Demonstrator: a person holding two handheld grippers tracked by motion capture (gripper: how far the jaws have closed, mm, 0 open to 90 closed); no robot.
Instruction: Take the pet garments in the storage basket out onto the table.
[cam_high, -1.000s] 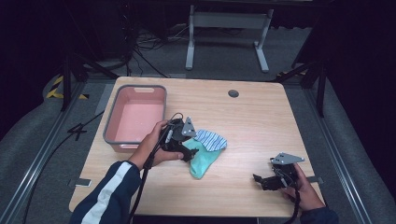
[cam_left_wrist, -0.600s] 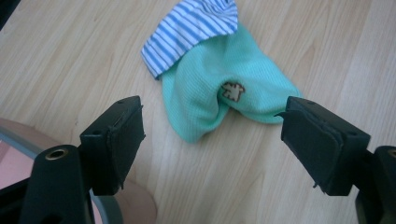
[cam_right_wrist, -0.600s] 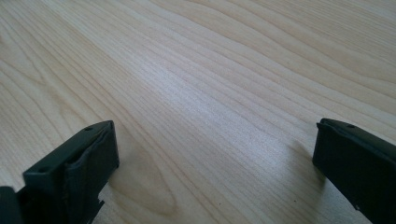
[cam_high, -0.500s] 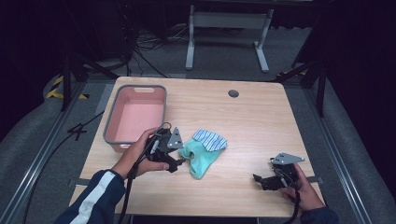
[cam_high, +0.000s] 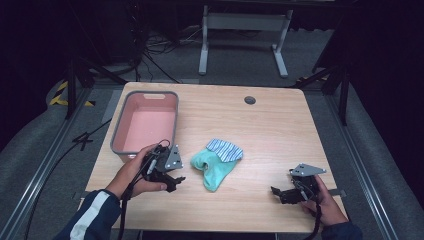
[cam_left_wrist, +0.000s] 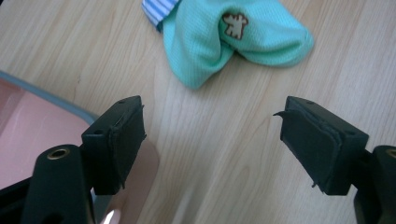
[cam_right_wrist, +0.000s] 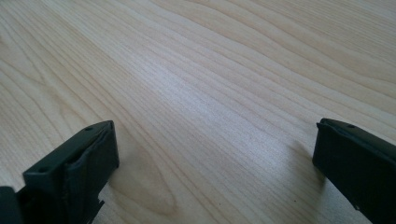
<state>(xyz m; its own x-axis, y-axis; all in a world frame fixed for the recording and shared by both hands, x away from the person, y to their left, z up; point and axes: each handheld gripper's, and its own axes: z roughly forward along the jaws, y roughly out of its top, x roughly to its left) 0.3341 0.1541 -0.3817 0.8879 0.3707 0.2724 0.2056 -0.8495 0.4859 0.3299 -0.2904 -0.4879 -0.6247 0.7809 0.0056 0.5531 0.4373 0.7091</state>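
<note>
While the high view lays out my whole wooden table (cam_high: 280, 130), with its dark round grommet (cam_high: 250, 100) near the far edge, the gripper views give only close patches of it. From above I see the pink tub (cam_high: 145, 127) with its grey rim at the table's left; my left gripper view catches just one corner of that tub (cam_left_wrist: 28, 140), low and to the left. The mint-green sock (cam_high: 216, 164) lies near the middle of the table, its blue-and-white striped cuff (cam_high: 225, 149) towards the far side. Only up close does the sock (cam_left_wrist: 233, 42) show a small brown animal patch (cam_left_wrist: 235, 24); I can read no writing anywhere. My left gripper (cam_high: 172, 175) sits between tub and sock, near the tub's front corner, its jaws wide apart over bare wood, the sock ahead of them and clear of both pads. My right gripper (cam_high: 282, 192) rests near the table's front right edge, well apart from the sock, its jaws wide too, bare wood between them.
</note>
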